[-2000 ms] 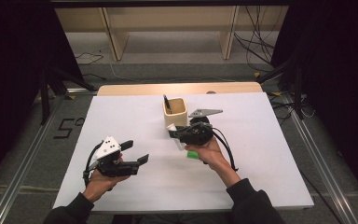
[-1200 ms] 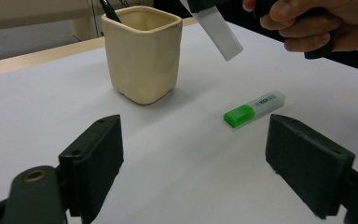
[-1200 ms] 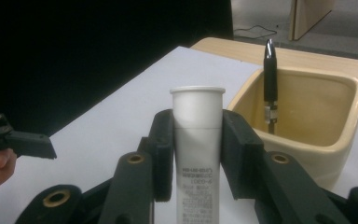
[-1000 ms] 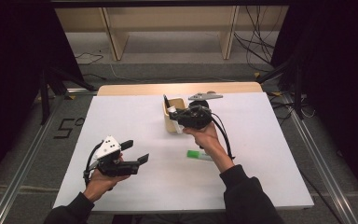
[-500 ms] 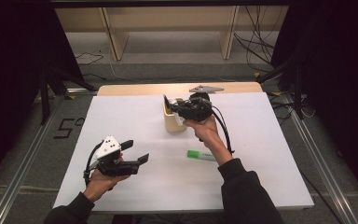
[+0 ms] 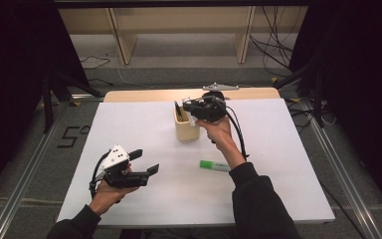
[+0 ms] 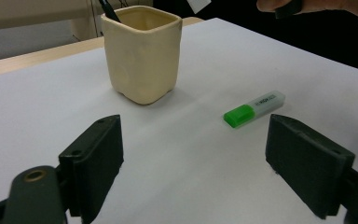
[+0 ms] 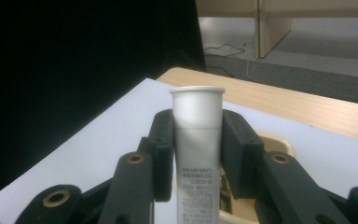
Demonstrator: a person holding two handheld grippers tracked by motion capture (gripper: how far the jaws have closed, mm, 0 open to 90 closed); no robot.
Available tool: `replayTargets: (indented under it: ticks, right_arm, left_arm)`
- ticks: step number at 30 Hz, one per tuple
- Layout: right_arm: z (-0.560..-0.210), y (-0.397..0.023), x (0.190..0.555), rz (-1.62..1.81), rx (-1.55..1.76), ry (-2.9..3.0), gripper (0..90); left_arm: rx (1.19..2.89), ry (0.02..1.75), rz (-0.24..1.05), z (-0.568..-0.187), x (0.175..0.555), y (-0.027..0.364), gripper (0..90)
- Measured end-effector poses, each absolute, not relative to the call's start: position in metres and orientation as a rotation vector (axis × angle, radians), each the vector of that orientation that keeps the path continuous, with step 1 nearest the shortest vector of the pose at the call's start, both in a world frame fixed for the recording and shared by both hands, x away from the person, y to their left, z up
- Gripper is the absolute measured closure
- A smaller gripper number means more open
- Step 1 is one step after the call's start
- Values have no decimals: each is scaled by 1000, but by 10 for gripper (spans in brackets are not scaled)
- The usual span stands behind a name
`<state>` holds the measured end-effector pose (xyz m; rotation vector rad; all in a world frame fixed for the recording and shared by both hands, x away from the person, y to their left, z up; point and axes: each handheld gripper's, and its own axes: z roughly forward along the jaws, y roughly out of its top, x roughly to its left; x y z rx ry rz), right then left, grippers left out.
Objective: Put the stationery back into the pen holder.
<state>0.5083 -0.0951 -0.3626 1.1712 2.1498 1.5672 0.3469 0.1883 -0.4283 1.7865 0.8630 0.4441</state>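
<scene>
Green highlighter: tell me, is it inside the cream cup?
No, the green highlighter lies flat on the white table, apart from the cream cup.

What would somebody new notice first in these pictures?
The right claw, raised at the table's far side, is clamped on a white tube directly over a cream square cup with a dark pen inside. A green highlighter lies alone on the white tabletop nearer the person, and the left claw hovers open and empty at the near left.
</scene>
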Motion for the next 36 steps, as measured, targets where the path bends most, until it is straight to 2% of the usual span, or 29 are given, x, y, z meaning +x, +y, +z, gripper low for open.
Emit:
replayTargets:
  ticks: [36]
  right_arm:
    - [-369,-72,544,1447,1227,2082,676]
  left_arm:
    - [1775,860,444,-428,347,189,185]
